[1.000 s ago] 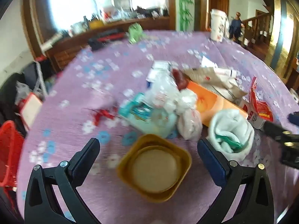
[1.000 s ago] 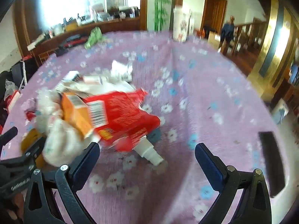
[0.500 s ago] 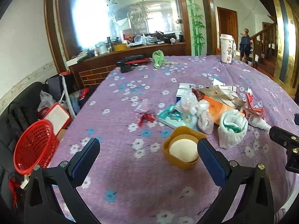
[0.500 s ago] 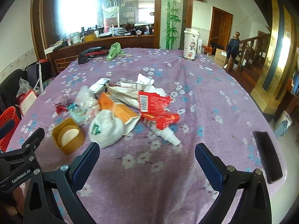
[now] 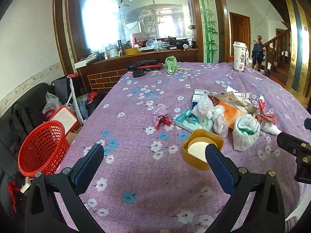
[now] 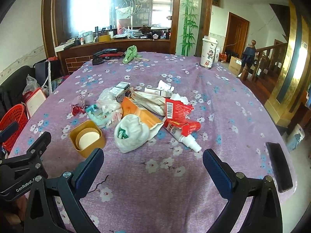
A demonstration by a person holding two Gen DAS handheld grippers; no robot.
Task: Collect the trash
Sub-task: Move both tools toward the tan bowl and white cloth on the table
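A heap of trash lies mid-table on the purple flowered cloth (image 5: pixel 136 101): a yellow square tub (image 5: pixel 202 151) (image 6: pixel 87 137), a crumpled white bag (image 5: pixel 245 134) (image 6: pixel 132 134), an orange box (image 6: pixel 140 114), a torn red packet (image 6: pixel 178 112), a white tube (image 6: pixel 186 139), a teal pack (image 5: pixel 192 120) and a pink-red wrapper (image 5: pixel 162 116). A red mesh basket (image 5: pixel 42 147) (image 6: pixel 13 120) stands off the table's left side. My left gripper (image 5: pixel 155 155) is open, empty, just short of the tub. My right gripper (image 6: pixel 153 159) is open and empty, in front of the heap.
A black phone (image 6: pixel 279 167) lies at the table's right edge. At the far end stand a white printed cup (image 5: pixel 240 56) (image 6: pixel 209 52), a green cloth (image 5: pixel 171 64) and dark items (image 5: pixel 143 68). Bags and a dark couch (image 5: pixel 17 116) fill the floor at left.
Both grippers have pulled back and up from the heap; the trash now looks smaller and farther, and the red basket has come into view. Both stayed open.
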